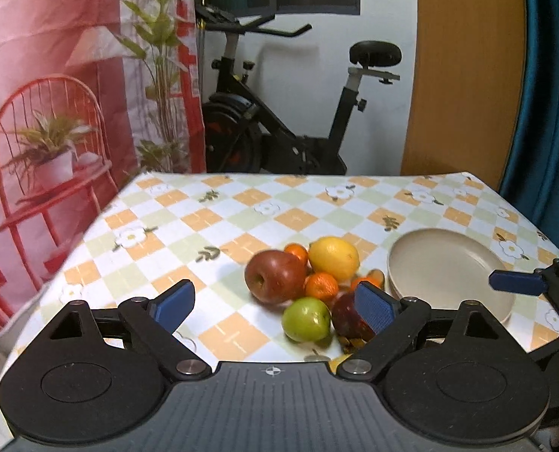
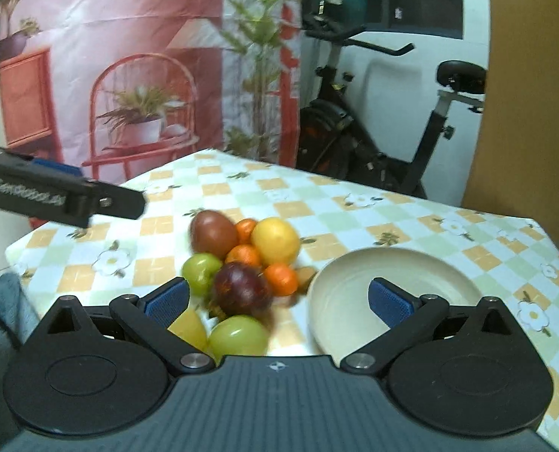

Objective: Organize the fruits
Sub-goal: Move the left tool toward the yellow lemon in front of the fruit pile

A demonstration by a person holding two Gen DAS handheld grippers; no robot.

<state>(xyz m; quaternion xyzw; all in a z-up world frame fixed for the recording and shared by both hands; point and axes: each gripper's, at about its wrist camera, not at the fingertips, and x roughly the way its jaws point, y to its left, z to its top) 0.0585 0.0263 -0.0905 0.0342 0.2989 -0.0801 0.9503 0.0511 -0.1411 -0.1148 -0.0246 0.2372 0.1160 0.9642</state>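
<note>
fig. 1. i am holding my left tongs (image 1: pixel 275 303) over the near edge of the table (image 1: pixel 211 222), jaws standing wide with nothing between the pads. my right tongs (image 2: pixel 277 301) are likewise wide apart and gripping nothing, hanging above the near side of the fruit and the plate (image 2: pixel 354 324).

the fruit is lying in one loose heap on the checked cloth. in the right wrist view, taking the dark red apple (image 2: pixel 241 288) as the centre of the dial: a brownish red apple (image 2: pixel 213 233) at eleven o'clock, a yellow lemon (image 2: pixel 275 241) at one o'clock, small oranges (image 2: pixel 245 254) at twelve and between two and three o'clock, a green apple (image 2: pixel 200 273) at nine o'clock, a second green apple (image 2: pixel 238 335) at six o'clock, and a yellow fruit (image 2: pixel 190 329) at seven o'clock, half hidden behind my left pad.

the cream plate is sitting at three o'clock of the heap, near it, and appears to be a stack of two in the left wrist view. nothing is lying on it.

progress, as i am judging it: the sorting is not yet begun. every fruit is still to be moved, and no piece is gripped.
</note>
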